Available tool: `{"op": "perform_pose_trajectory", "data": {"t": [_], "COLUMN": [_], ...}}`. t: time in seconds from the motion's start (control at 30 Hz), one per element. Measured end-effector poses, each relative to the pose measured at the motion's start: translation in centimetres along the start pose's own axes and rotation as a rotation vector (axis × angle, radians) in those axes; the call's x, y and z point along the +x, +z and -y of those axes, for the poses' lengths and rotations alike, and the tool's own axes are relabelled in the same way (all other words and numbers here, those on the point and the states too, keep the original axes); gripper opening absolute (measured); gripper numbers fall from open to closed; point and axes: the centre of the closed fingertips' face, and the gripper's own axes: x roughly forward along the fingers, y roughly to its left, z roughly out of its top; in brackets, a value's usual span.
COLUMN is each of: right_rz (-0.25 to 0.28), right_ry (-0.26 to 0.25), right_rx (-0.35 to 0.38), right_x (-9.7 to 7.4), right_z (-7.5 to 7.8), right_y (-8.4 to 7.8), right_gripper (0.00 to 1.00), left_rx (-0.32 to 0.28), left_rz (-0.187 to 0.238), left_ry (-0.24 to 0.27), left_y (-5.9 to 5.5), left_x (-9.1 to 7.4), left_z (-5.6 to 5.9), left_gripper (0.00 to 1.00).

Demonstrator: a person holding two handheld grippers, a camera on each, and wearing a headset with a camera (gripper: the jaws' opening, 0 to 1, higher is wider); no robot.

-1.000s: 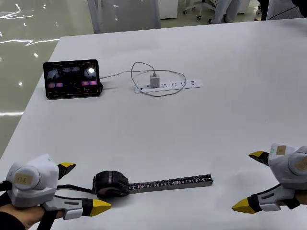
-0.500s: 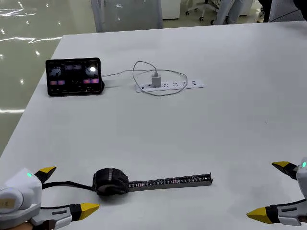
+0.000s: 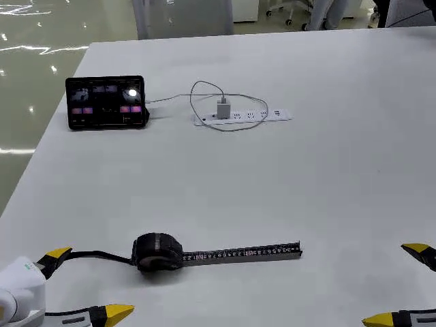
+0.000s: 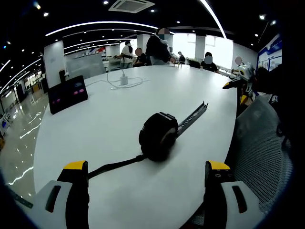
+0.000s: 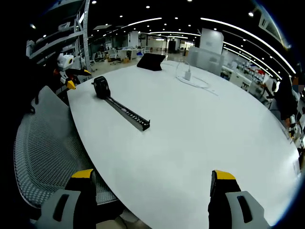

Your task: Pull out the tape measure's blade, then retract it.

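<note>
We judge the blade pulled out and retraction next; on the white table (image 3: 286, 170) our left gripper (image 3: 87, 283) and right gripper (image 3: 398, 284) hover at the near edge, jaws wide and empty; next the left likely needs to clamp the case; the black tape measure (image 3: 157, 252) lies between them, nearer the left; its dark blade (image 3: 242, 255) lies flat, pointing right; a strap (image 3: 99, 257) trails leftward.

Tablet (image 3: 105, 102), power strip (image 3: 252, 116) (white) on table (image 3: 340, 170)

tape measure (image 3: 157, 251); black; blade (image 3: 242, 254) extended flat on table
</note>
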Motion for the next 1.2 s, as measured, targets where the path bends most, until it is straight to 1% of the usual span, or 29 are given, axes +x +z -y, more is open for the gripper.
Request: {"op": "perform_pose_trajectory", "data": {"t": [0.13, 0.2, 0.23, 0.37, 0.5, 0.57, 0.67, 0.73, 0.9, 0.97, 1.07, 1.1, 1.13, 1.17, 1.2], "right_rz": [-0.007, -0.018, -0.020, -0.014, -0.006, 0.005, 0.010, 0.011, 0.002, 0.003, -0.006, -0.007, -0.011, -0.012, -0.015], "right_ry": [-0.012, 0.003, 0.010, 0.010, 0.004, -0.004, -0.005, -0.006, -0.002, 0.001, 0.001, 0.005, 0.010, 0.012, 0.017], "right_rx": [0.011, 0.008, 0.011, 0.011, 0.012, -0.002, 0.000, -0.004, -0.015, -0.019, -0.028, -0.031, -0.036, -0.042, -0.047], "right_x": [-0.2, -0.4, -0.4, -0.6, -0.8, -0.8, -0.9, -0.9, -0.9, -0.9, -0.7, -0.5, -0.4, -0.2, -0.1], "right_z": [0.6, 0.6, 0.5, 0.6, 0.7, 1.0, 1.1, 1.1, 0.9, 0.8, 0.8, 0.7, 0.7, 0.6, 0.6], "right_y": [-0.3, -0.5, -0.6, -0.5, -0.2, 0.0, 0.2, 0.2, 0.2, 0.3, 0.3, 0.4, 0.6, 0.7, 1.0], "right_gripper": [0.99, 0.99, 0.99, 0.99, 0.99, 0.99, 0.99, 0.99, 0.99, 0.99, 0.99, 0.99, 0.99, 0.99, 0.99], "left_rx": [0.005, 0.012, 0.013, 0.014, 0.003, -0.004, -0.002, 0.002, 0.001, 0.009, -0.016, -0.028, -0.028, -0.040, -0.045], "left_rz": [-0.008, -0.003, -0.006, 0.003, 0.004, 0.001, -0.005, -0.009, 0.000, 0.009, -0.003, -0.014, -0.038, -0.080, -0.090], "left_ry": [-0.007, -0.013, -0.015, -0.019, -0.017, -0.015, -0.019, -0.017, -0.012, -0.012, 0.000, 0.012, 0.035, 0.049, 0.055], "left_y": [0.6, 1.0, 1.1, 1.4, 1.3, 1.2, 0.9, 0.7, 0.8, 1.0, 1.1, 1.0, 0.8, 0.3, 0.4], "left_x": [0.2, 0.2, 0.2, 0.1, 0.1, 0.0, 0.0, 0.0, -0.1, 0.0, 0.2, 0.3, 0.6, 0.6, 0.9], "left_z": [0.7, 1.0, 1.0, 1.1, 1.1, 1.1, 1.4, 1.2, 0.9, 0.8, 0.9, 0.6, 0.0, -0.1, -0.1], "left_gripper": [0.99, 0.99, 0.99, 0.99, 0.99, 0.99, 0.99, 0.99, 0.99, 0.99, 0.99, 0.99, 0.99, 0.99, 0.99]}}
